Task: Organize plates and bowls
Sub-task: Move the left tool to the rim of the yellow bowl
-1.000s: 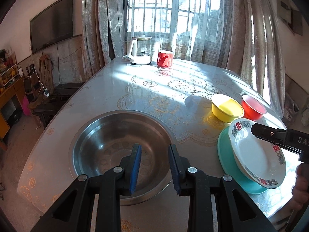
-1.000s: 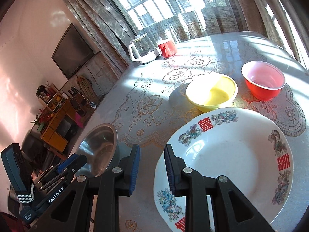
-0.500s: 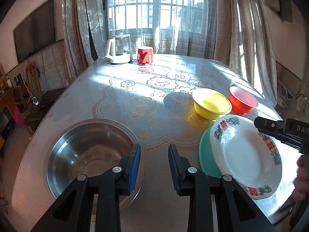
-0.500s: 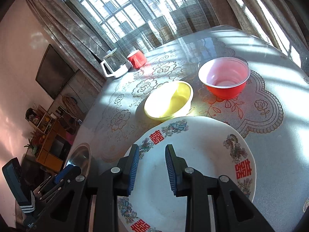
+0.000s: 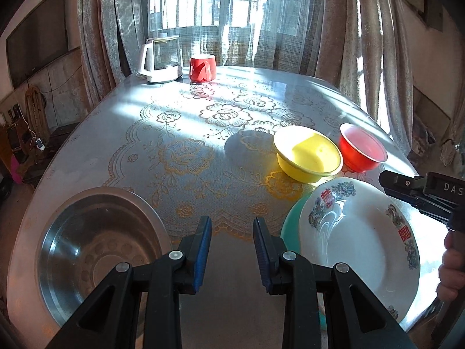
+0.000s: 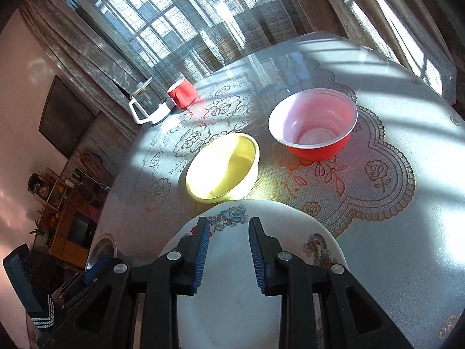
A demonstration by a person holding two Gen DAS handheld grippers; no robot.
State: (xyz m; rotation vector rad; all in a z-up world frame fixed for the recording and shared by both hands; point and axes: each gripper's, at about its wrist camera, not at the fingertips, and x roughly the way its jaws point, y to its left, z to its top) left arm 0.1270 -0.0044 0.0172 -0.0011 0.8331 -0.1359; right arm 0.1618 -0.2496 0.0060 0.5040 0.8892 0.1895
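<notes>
My left gripper (image 5: 232, 232) is open and empty above bare tabletop, between a steel bowl (image 5: 98, 250) on its left and a white flowered plate (image 5: 360, 241) on its right. That plate rests on a teal plate (image 5: 292, 224). Beyond them stand a yellow bowl (image 5: 308, 154) and a red bowl (image 5: 363, 151). My right gripper (image 6: 228, 232) hovers open over the far half of the white plate (image 6: 232, 305), with nothing between its pads. The yellow bowl (image 6: 223, 168) lies just ahead of it, the red bowl (image 6: 314, 125) further right.
A glass kettle (image 5: 161, 58) and a red mug (image 5: 202, 68) stand at the table's far end by the curtained window. A lace-patterned cover (image 5: 203, 151) lies over the round table. The table edge runs close behind the steel bowl (image 6: 101, 250). A hand (image 5: 453, 261) shows at the right.
My left gripper slid right, off the steel bowl to the bare table beside the plates. My right gripper moved forward over the white plate toward the two bowls and rolled.
</notes>
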